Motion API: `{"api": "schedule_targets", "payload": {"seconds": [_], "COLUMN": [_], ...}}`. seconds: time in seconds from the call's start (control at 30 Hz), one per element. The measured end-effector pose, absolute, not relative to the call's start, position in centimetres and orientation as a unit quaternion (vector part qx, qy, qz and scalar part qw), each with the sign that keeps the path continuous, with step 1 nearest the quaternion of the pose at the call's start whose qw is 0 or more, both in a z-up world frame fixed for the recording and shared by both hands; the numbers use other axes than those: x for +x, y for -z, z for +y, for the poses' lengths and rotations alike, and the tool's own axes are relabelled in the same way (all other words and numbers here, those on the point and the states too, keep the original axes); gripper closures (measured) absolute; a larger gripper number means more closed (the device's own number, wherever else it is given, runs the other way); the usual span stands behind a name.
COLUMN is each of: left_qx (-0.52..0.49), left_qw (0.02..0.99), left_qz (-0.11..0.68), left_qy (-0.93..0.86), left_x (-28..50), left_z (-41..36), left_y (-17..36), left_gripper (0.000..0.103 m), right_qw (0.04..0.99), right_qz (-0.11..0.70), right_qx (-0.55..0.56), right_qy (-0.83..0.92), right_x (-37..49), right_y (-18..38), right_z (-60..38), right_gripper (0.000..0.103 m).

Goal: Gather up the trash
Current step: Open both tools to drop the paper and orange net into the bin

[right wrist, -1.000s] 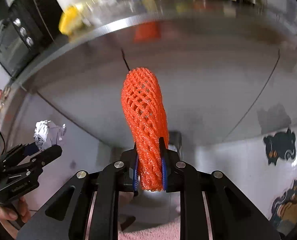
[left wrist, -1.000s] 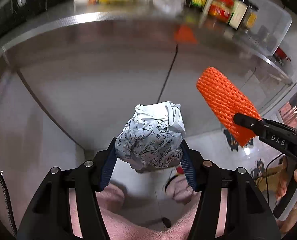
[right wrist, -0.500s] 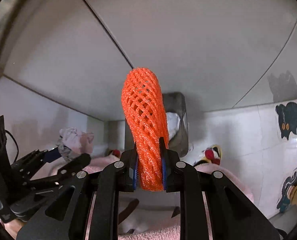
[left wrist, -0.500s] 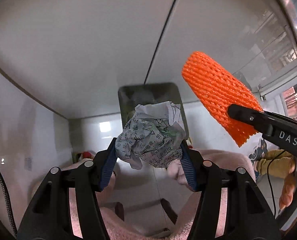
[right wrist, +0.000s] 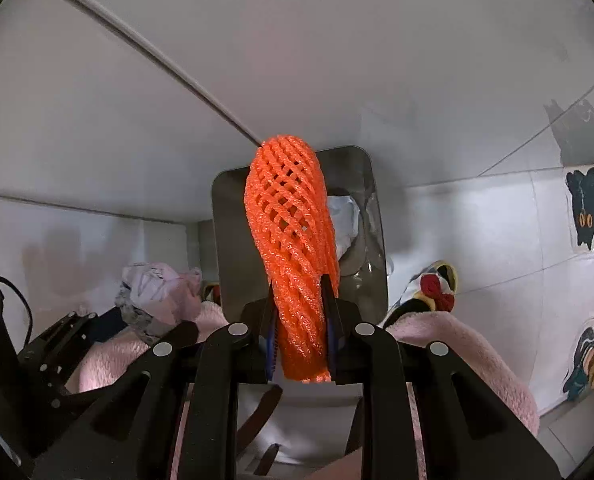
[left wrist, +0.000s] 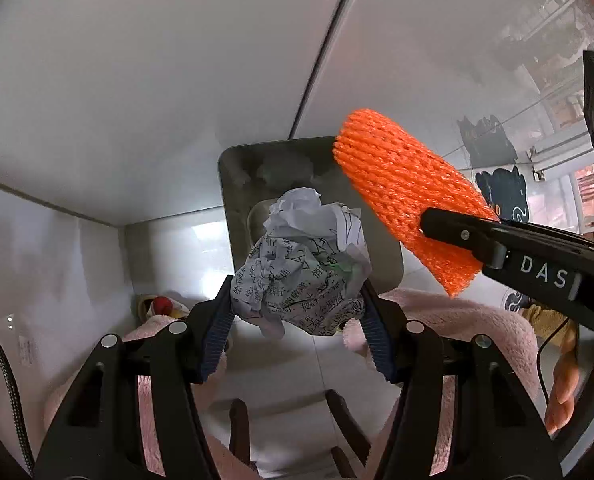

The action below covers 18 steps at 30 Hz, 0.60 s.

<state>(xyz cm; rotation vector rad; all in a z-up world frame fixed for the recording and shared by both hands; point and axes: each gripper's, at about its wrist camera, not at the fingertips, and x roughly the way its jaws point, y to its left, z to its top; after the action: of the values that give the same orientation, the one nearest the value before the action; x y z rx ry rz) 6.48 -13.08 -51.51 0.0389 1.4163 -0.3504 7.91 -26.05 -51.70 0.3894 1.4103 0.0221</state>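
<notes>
A crumpled ball of printed paper (left wrist: pixel 305 264) sits between the blue pads of my left gripper (left wrist: pixel 297 304), which is shut on it. An orange foam fruit net (right wrist: pixel 291 220) stands up from my right gripper (right wrist: pixel 299 312); its jaws are opening slightly, though the pads still touch the net. Both grippers point steeply down over a grey, open-topped trash bin (left wrist: pixel 237 184) on the floor. White trash lies inside the bin (right wrist: pixel 233 240). The net (left wrist: pixel 401 196) also shows at the right of the left wrist view, and the paper ball (right wrist: pixel 153 292) at the left of the right wrist view.
White cabinet doors (left wrist: pixel 157 80) rise behind the bin. The person's pink fleece legs (right wrist: pixel 457 344) and a slipper with a red bow (right wrist: pixel 437 288) flank the bin. Black cat stickers (right wrist: pixel 589 208) mark the floor tiles at right. A hand (left wrist: pixel 565 392) holds the right gripper's handle.
Both grippers have dropped from counter height and tilted down. The counter and its bottles have left view; the bin has come into view and grown larger under the paper and net.
</notes>
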Motion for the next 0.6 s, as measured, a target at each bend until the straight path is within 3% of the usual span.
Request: {"api": "schedule_targets", "payload": {"seconds": [0.2,0.27,0.4,0.6], "left_qx": [0.018,0.019,0.016,0.011], "left_qw": [0.740,0.741,0.744,0.759], "left_qz": [0.652,0.651,0.647,0.631], "left_qy": [0.165,0.165,0.164,0.163], "left_x": [7.2,7.3,7.1,6.5], "left_z": [-13.6,-13.8,-13.9,-13.7], "left_y": [51.6,51.6,51.0,48.8], "left_gripper": [0.045,0.044,0.042,0.021], "right_qw": [0.745,0.747,0.754,0.770], "right_qz": [0.643,0.641,0.633,0.613], "right_qx": [0.175,0.176,0.178,0.177], "right_qy": [-0.011,-0.011,-0.012,-0.010], "right_x": [8.8,8.9,8.7,8.1], "right_y": [51.9,51.6,50.7,48.4], "right_z": [-26.2,-26.2,-26.6,-26.6], "right_gripper": [0.080,0.066,0.060,0.047]}}
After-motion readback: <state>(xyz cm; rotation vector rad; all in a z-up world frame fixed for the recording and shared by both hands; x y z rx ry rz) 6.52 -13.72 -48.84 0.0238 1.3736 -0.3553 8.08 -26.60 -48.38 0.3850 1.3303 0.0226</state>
